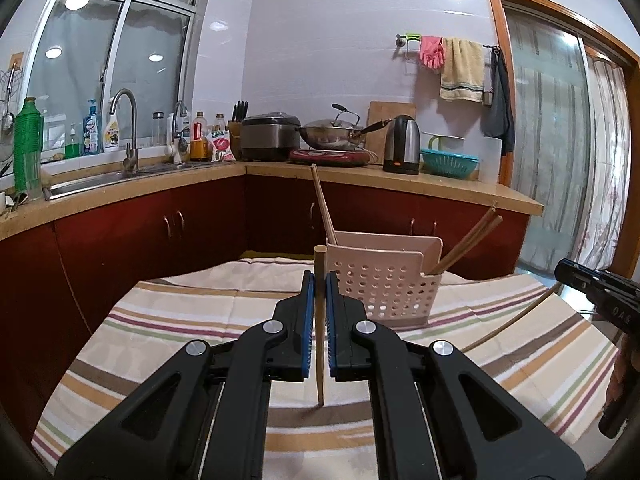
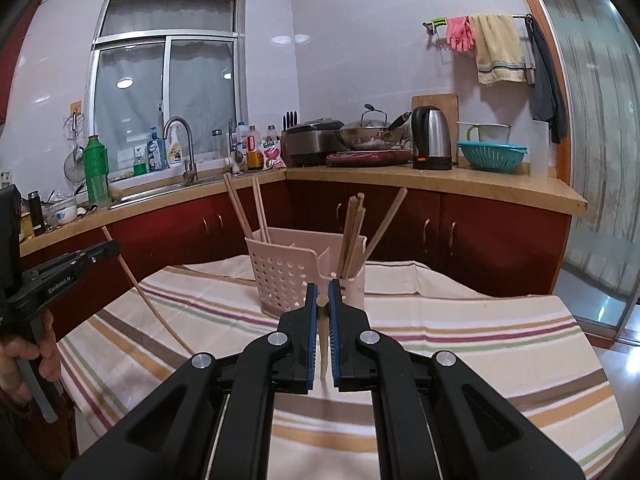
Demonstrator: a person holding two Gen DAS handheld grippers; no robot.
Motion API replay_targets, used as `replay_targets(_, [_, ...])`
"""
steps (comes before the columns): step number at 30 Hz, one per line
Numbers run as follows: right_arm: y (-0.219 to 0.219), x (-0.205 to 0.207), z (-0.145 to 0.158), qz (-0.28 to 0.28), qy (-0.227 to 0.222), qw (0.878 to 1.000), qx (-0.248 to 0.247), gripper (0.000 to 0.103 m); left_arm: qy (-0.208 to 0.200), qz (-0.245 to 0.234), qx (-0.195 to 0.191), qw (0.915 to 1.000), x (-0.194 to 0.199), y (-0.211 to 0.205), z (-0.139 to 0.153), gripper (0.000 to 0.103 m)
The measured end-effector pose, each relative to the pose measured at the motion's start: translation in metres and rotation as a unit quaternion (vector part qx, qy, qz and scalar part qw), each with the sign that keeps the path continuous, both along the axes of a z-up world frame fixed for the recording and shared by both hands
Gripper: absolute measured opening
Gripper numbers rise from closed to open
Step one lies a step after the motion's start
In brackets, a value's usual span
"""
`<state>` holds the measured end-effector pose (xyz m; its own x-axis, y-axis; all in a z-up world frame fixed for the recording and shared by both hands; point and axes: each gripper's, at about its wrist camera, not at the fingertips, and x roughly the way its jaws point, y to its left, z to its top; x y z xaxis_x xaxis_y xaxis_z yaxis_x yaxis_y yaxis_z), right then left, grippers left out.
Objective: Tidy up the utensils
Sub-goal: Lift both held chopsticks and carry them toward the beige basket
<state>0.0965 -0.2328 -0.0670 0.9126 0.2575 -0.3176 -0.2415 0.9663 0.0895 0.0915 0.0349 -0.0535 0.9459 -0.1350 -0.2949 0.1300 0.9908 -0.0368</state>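
A pink perforated utensil holder (image 1: pixel 384 288) (image 2: pixel 286 276) stands on a striped cloth (image 1: pixel 180 320) (image 2: pixel 460 328). Chopsticks lean in its left compartment (image 2: pixel 242 212) and its right compartment (image 2: pixel 354 232). My left gripper (image 1: pixel 319 278) is shut on one upright wooden chopstick (image 1: pixel 319 360), just left of the holder's front. Just in front of the holder, my right gripper (image 2: pixel 322 290) is shut on another chopstick (image 2: pixel 322 348). Each gripper also shows in the other's view: the right gripper (image 1: pixel 572 272) with its slanting chopstick (image 1: pixel 512 320), the left gripper (image 2: pixel 106 249) with its chopstick (image 2: pixel 136 280).
A red-fronted kitchen counter (image 1: pixel 360 176) wraps behind the table, bearing a sink (image 1: pixel 100 180), a rice cooker (image 1: pixel 270 136), a wok (image 1: pixel 332 132), a kettle (image 1: pixel 402 144) and a teal colander (image 1: pixel 450 162). A hand (image 2: pixel 24 354) holds the left gripper. A glass door (image 2: pixel 600 160) is at the right.
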Motion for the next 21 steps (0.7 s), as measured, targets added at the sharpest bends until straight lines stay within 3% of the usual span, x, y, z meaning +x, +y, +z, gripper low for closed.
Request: replay_targets(21, [0.007, 0.023, 0.014, 0.006, -0.003, 1.000, 0.005, 0.006, -0.009, -0.011, -0.019, 0.9997, 0.035, 0.001, 0.015, 0.006])
